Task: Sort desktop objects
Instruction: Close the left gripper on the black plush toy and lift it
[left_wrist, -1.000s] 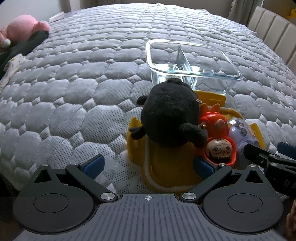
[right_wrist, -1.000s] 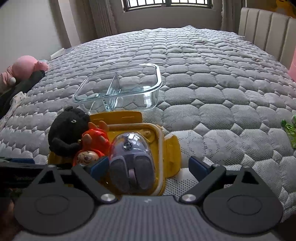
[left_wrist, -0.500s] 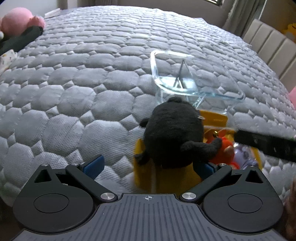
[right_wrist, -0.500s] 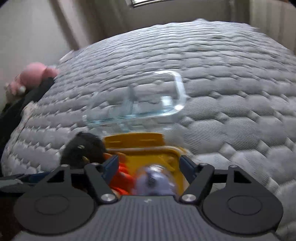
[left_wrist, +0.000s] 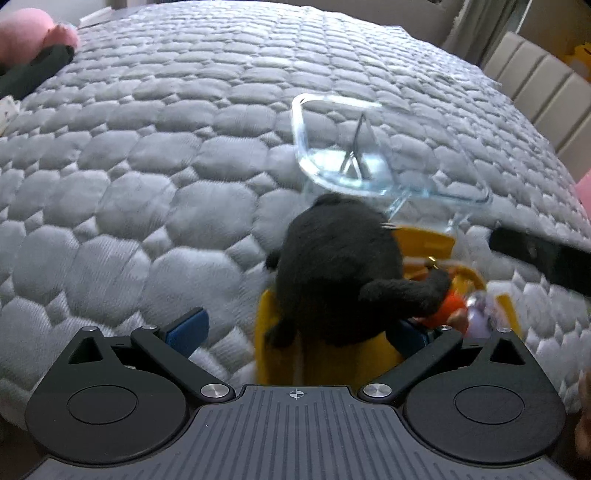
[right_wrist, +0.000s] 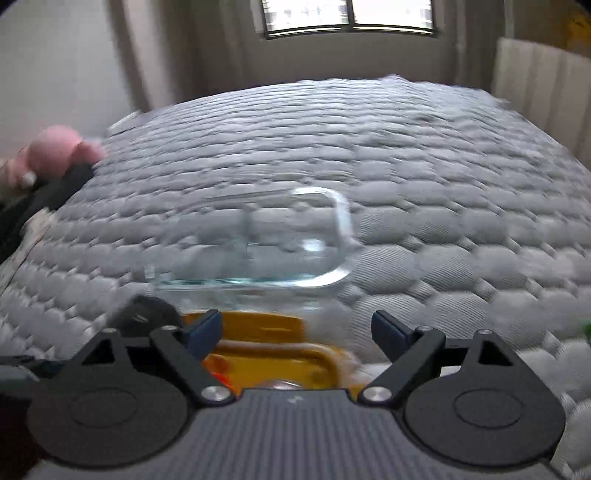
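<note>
— Grey quilted bed (left_wrist: 155, 155) under us. Where do our toys sit?
— Black plush (left_wrist: 340, 266), orange figure (left_wrist: 448, 308) and purple toy (left_wrist: 480, 317) crowd the yellow tray (left_wrist: 280, 354); the divided glass dish (right_wrist: 332, 229) behind holds nothing we can see.
— Tongs?
— Left tongs (left_wrist: 295, 332) and right tongs (right_wrist: 295, 332) both gape, gripping nothing. We judge sorting remains; the plush blocks the smaller toys.

Home bedroom. Bed (right_wrist: 424, 177) under grey quilted cover, padded headboard (right_wrist: 543, 85) at right, barred window (right_wrist: 349, 16) with curtains behind, pink plush (right_wrist: 55, 151) at bed's left edge.
</note>
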